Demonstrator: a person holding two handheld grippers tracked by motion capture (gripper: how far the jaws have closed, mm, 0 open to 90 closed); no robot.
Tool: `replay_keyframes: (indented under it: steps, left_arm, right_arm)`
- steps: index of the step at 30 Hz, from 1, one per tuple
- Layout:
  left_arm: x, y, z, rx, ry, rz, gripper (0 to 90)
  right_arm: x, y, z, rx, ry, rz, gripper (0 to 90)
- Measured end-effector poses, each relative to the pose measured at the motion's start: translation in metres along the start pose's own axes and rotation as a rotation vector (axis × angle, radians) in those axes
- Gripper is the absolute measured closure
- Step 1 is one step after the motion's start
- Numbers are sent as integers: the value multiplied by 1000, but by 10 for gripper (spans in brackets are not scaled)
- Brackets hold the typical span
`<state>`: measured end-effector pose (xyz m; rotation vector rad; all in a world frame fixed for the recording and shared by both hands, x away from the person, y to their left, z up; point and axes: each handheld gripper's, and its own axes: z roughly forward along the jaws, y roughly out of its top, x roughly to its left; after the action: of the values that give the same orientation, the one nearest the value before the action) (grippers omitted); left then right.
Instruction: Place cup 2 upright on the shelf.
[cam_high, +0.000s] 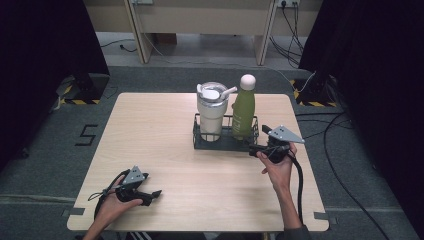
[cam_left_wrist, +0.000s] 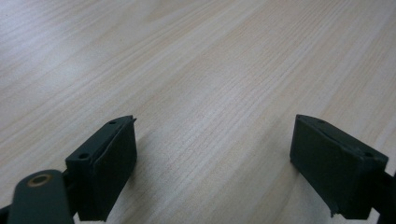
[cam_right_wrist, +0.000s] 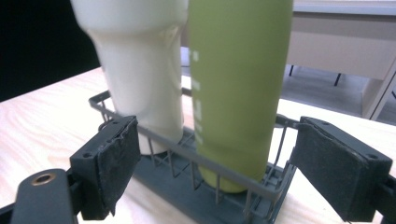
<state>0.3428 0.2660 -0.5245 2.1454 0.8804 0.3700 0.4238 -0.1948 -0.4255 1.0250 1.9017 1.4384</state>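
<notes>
You held the right gripper (cam_high: 256, 148) open beside the green bottle (cam_high: 243, 112) in the rack (cam_high: 198, 142) at frame centre, left gripper (cam_high: 152, 195) open; squaring up first looked wise.

Matt green bottle (cam_right_wrist: 238, 88), wire rack (cam_right_wrist: 219, 177), wood table (cam_high: 165, 145).

The table (cam_high: 165, 150) fills the middle of the high view; a wire rack (cam_high: 226, 141) stands on it right of centre; in the rack the tumbler (cam_high: 212, 111) stands left and the bottle (cam_high: 243, 107) right, side by side; the right gripper (cam_high: 255, 148) lies at the rack's right end; the left gripper (cam_high: 152, 195) rests on the table at lower left, well apart from the rack.
</notes>
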Motion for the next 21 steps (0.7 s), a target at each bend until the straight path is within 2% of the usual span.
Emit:
replay_keyframes:
  steps: [12,21]
  left_arm:
    - [0,0,0,-1,2,0,142]
    - [0,0,0,-1,3,-1,142]
  right_arm:
    - [18,-9,-12,25,50,-31,150]
    - [31,-28,-19,65,107,-23,152]
